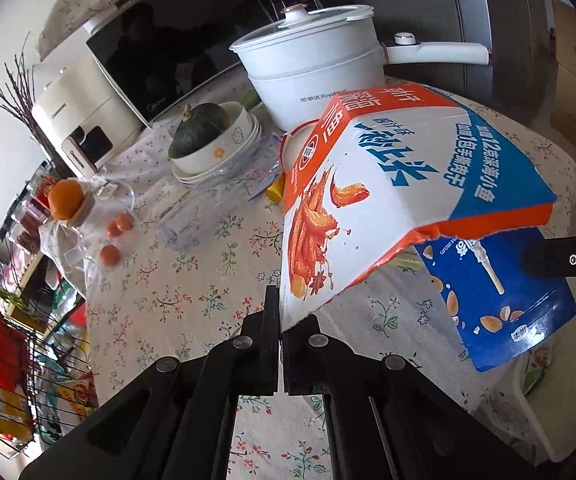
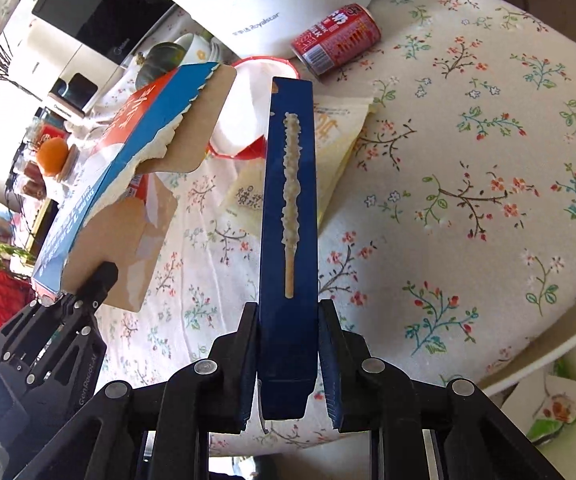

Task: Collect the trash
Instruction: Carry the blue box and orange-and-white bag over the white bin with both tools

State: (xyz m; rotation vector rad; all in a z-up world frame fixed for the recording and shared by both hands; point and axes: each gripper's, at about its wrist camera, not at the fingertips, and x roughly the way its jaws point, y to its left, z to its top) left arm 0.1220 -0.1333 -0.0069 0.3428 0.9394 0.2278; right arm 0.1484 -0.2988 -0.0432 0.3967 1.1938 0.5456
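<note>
My left gripper [image 1: 280, 320] is shut on the corner of a torn orange, white and blue snack carton [image 1: 388, 188] and holds it above the floral table; the carton also shows in the right wrist view [image 2: 128, 152]. My right gripper [image 2: 288, 344] is shut on a narrow blue biscuit-stick box [image 2: 290, 220], seen edge on; its blue face shows in the left wrist view [image 1: 500, 296]. A red drink can [image 2: 336, 36] lies on its side by the white pot. A pale yellow wrapper [image 2: 336, 140] and a red-rimmed paper bowl [image 2: 244, 100] lie on the table.
A white electric pot [image 1: 312, 64] stands at the back, with a microwave [image 1: 160, 48], stacked bowls holding a green squash [image 1: 204, 136] and small oranges [image 1: 112, 240] to the left. A wire rack [image 1: 8, 360] stands off the table's left edge. A torn wrapper [image 2: 556, 408] lies below the right edge.
</note>
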